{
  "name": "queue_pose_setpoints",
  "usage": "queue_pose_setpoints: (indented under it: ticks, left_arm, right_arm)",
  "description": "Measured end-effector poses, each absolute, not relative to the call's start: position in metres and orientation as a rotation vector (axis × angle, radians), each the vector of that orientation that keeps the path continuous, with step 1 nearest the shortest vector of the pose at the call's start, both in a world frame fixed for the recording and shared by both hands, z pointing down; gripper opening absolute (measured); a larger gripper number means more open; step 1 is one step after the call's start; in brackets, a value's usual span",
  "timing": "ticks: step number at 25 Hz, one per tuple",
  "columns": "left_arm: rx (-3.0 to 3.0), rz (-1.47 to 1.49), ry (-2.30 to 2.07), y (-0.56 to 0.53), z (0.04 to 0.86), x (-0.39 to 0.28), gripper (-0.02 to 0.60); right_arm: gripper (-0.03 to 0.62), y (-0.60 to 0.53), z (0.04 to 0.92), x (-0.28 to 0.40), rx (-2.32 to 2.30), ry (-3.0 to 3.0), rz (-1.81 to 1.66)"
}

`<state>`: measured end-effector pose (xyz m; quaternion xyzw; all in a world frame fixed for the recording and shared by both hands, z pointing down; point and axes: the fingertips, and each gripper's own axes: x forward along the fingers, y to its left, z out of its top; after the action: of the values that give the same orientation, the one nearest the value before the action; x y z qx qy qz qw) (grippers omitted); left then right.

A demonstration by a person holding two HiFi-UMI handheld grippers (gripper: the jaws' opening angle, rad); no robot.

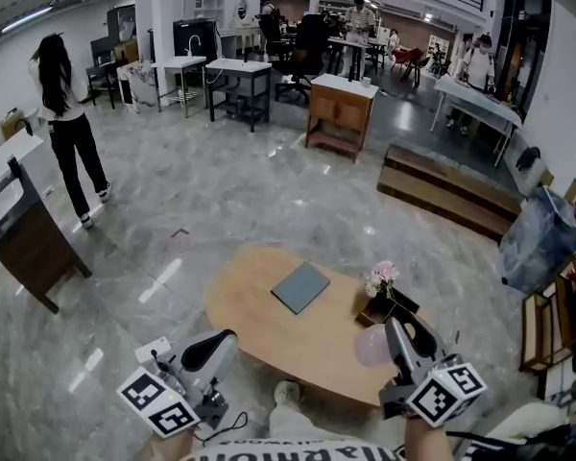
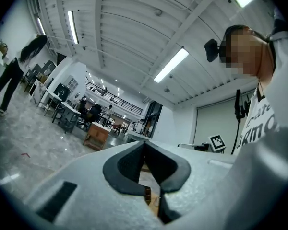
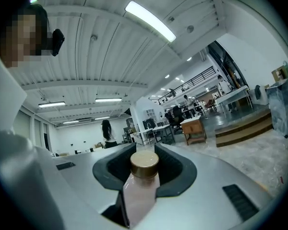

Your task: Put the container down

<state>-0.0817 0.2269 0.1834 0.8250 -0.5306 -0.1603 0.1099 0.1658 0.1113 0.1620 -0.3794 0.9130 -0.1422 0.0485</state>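
Note:
My right gripper [image 1: 390, 338] hovers over the right end of the oval wooden table [image 1: 259, 339], shut on a pale pink container [image 1: 372, 346]. In the right gripper view the container [image 3: 139, 195] stands upright between the black pads [image 3: 175, 169], its tan cap [image 3: 144, 164] at the fingertips. The left gripper [image 1: 221, 344] hangs off the table's near left edge with nothing in it. Seen in the left gripper view, the left gripper [image 2: 144, 150] has its pads meeting at the tip, and a strip of wood shows through below them.
A grey-blue flat notebook [image 1: 300, 287] lies mid-table. Pink flowers [image 1: 381, 277] sit in a dark box [image 1: 396, 305] just beyond the container. A person [image 1: 67, 123] stands far left near a dark cabinet [image 1: 34, 243]. A low platform [image 1: 446, 190] and a shelf [image 1: 557, 325] lie right.

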Motion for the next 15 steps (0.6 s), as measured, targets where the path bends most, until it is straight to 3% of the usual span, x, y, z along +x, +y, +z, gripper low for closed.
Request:
queue_pose_setpoints:
  ticks: [15]
  left_arm:
    - [2.436, -0.491, -1.535, 0.028, 0.172, -0.121, 0.015]
  right_arm:
    - [0.122, -0.089, 0.147, 0.116, -1.105, 2.811, -0.381]
